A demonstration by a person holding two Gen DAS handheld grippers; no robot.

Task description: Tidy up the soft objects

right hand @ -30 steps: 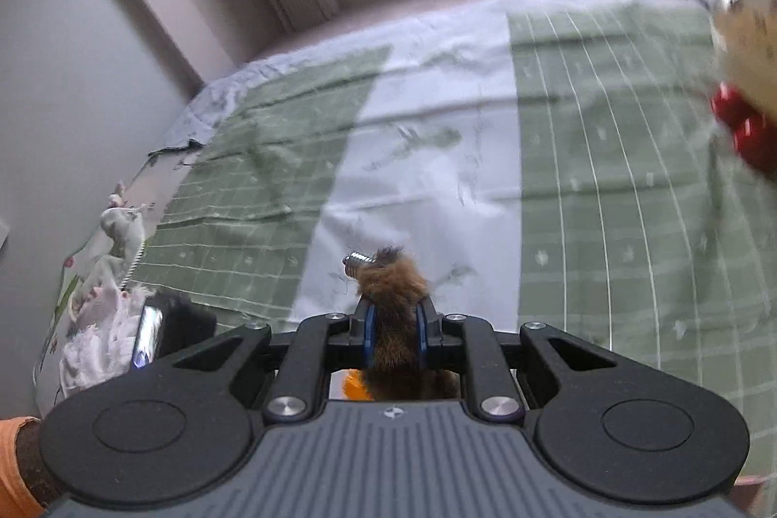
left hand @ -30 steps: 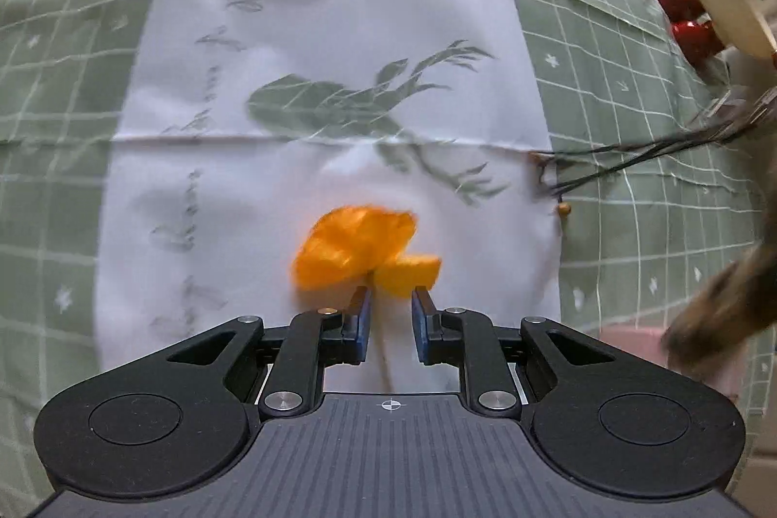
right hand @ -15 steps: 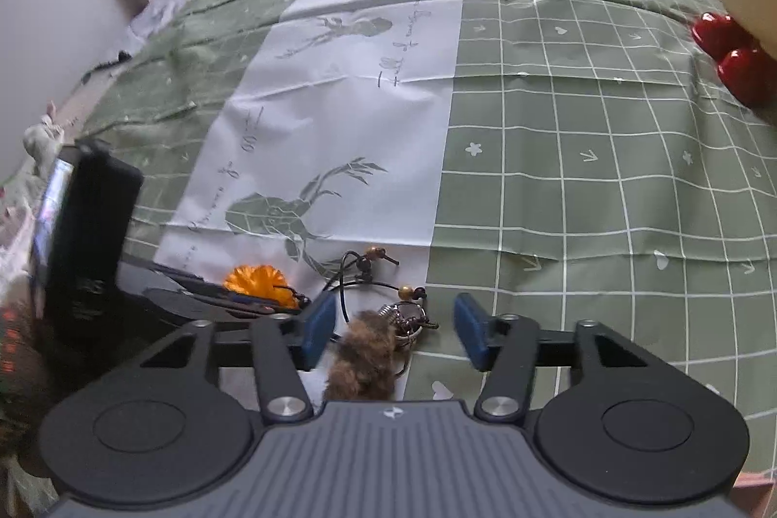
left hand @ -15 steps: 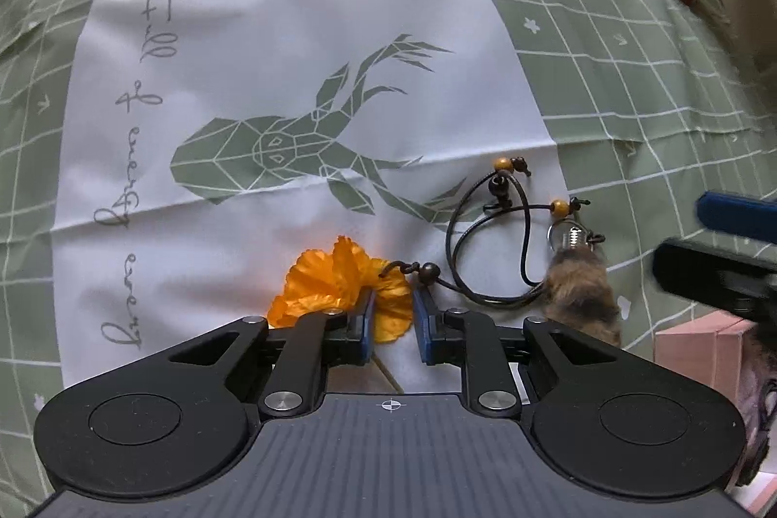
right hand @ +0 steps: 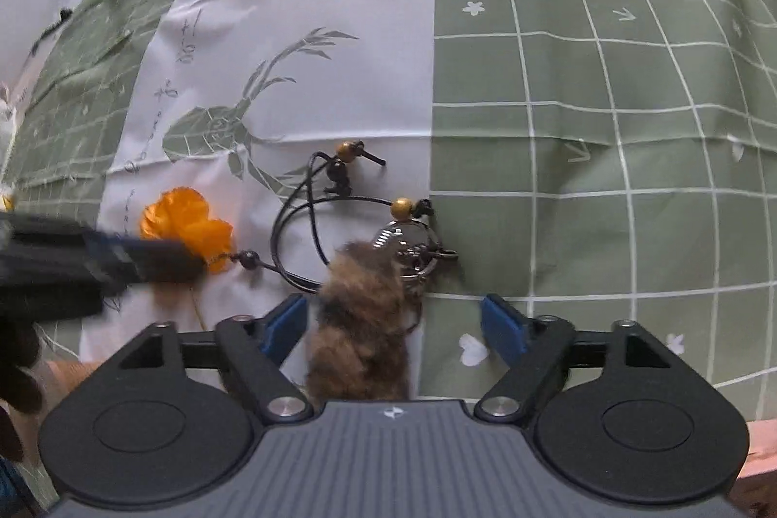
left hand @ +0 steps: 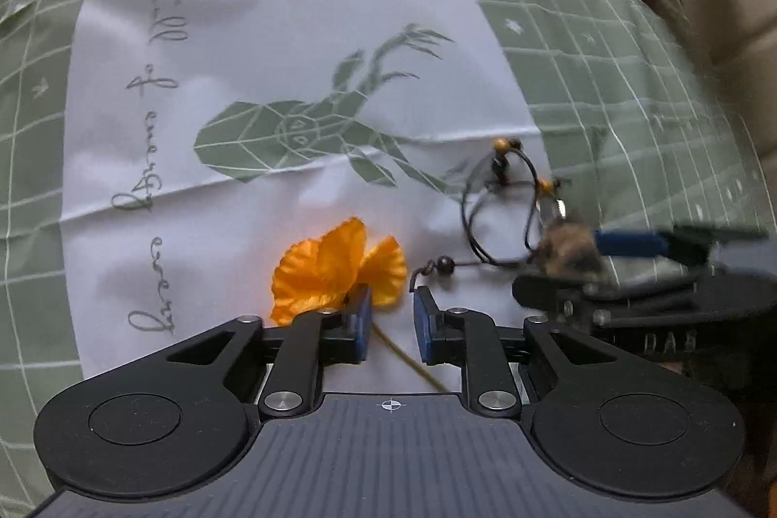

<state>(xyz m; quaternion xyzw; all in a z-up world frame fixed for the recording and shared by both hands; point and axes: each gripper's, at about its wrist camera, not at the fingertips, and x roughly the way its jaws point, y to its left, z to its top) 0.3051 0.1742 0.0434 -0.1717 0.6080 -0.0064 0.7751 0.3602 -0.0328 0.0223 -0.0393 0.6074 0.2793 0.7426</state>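
So the right gripper point(right hand: 393, 319) is down low over the bed point(right hand: 607, 81) with its blue pads spread wide. Its jaws have just been opening, and the brown furry keychain point(right hand: 362, 319) lies between them on the bedspread, not squeezed by either pad. Its metal ring point(right hand: 413, 246) sits right on the seam where the white deer-print panel meets the green checked part, and the black cord with wooden beads point(right hand: 311, 217) loops off onto the white.

The left gripper point(left hand: 392, 326) is at a narrow gap, pads almost together but not quite. The thin stem point(left hand: 408, 360) of the orange fabric flower point(left hand: 335, 270) runs between the pads. Can't really tell if they pinch it. The flower rests on the white panel just beside the cord's end bead, near the keychain.
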